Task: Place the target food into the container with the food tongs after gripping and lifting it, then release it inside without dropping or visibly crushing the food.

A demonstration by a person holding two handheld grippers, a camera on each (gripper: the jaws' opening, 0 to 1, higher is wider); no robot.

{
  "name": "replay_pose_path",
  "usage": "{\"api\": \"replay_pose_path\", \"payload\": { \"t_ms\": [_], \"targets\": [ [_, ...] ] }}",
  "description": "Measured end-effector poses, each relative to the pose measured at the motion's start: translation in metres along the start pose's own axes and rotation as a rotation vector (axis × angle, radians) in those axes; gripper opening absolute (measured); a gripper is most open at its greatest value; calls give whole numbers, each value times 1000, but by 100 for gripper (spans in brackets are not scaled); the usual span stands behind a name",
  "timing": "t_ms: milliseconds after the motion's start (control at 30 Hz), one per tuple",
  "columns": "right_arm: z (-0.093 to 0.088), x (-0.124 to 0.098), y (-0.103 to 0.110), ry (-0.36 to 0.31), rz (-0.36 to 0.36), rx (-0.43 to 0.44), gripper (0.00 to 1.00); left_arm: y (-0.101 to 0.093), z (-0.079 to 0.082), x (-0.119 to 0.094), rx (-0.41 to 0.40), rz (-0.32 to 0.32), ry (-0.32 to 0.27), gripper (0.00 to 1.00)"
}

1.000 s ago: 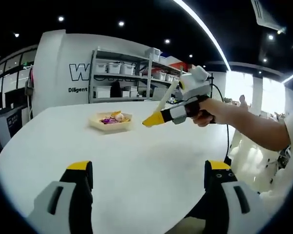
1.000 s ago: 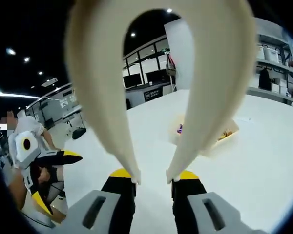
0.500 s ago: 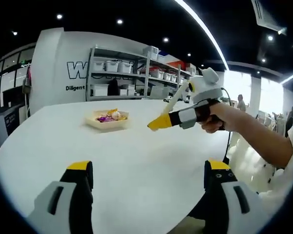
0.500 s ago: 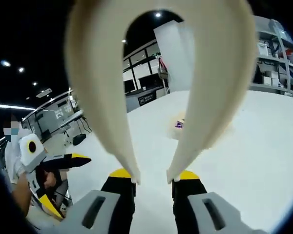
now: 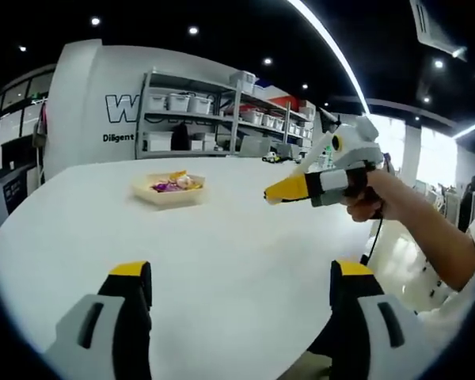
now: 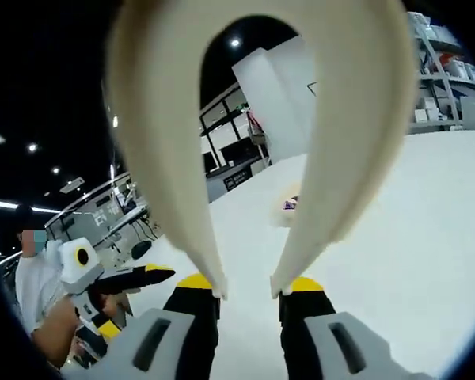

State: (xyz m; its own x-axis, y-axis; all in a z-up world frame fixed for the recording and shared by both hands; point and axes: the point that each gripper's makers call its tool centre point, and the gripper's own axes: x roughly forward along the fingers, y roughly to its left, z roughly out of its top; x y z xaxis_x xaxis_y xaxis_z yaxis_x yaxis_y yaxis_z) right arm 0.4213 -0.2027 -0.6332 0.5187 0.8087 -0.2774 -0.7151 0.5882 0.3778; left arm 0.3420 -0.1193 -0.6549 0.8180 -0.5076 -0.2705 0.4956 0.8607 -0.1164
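Here my right gripper (image 6: 247, 294) clamps the cream tongs (image 6: 174, 150), held above the white table (image 5: 222, 237). My left gripper (image 5: 241, 289) hangs with its jaws spread wide, holding nothing. The food (image 5: 168, 184) sits in a tray (image 5: 168, 194) far across the table.

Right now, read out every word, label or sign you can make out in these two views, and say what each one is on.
"W": big dark letter on the curved white wall, the rest hidden behind the grey metal shelving rack.
"Diligent": small dark word beneath it on that wall.
Small white sign on the dark counter front: too blurred to read.
Labels on the shelved white storage boxes: too small to read.
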Motion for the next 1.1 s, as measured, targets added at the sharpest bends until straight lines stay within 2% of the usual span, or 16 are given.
{"api": "replay_pose_path", "payload": {
  "t_ms": [100,167,267,367,433,600,700,767,800,833,900,1100],
  "targets": [
    [0,-3,9,-19,31,-24,24,-2,1,2,7,-10,-7,91],
    [0,-3,13,-21,46,4,24,-2,3,4,-4,-19,-12,91],
    [0,-2,14,-30,37,-15,24,-2,7,7,-31,-36,-28,91],
    [-4,-2,16,-28,40,-24,24,-2,18,9,-43,-65,-62,91],
    [-8,-1,18,-26,50,-8,24,0,21,10,-54,-71,-65,90],
    [-15,-4,16,-11,35,-37,24,0,23,12,-76,-90,-61,90],
    [-13,-6,24,-28,79,-6,24,-2,22,14,-77,-106,-54,90],
    [-9,-8,32,-41,130,28,25,-9,22,16,-86,-147,-56,87],
    [-9,-9,32,-41,130,25,25,-17,27,18,-104,-204,-87,85],
    [-9,-10,34,-39,129,13,25,-21,28,19,-117,-235,-101,82],
    [-7,-12,36,-49,140,-40,25,-26,24,22,-152,-286,-80,74],
    [-11,-16,36,-33,151,-52,25,-30,28,38,-127,-312,-95,72]
  ]
}}
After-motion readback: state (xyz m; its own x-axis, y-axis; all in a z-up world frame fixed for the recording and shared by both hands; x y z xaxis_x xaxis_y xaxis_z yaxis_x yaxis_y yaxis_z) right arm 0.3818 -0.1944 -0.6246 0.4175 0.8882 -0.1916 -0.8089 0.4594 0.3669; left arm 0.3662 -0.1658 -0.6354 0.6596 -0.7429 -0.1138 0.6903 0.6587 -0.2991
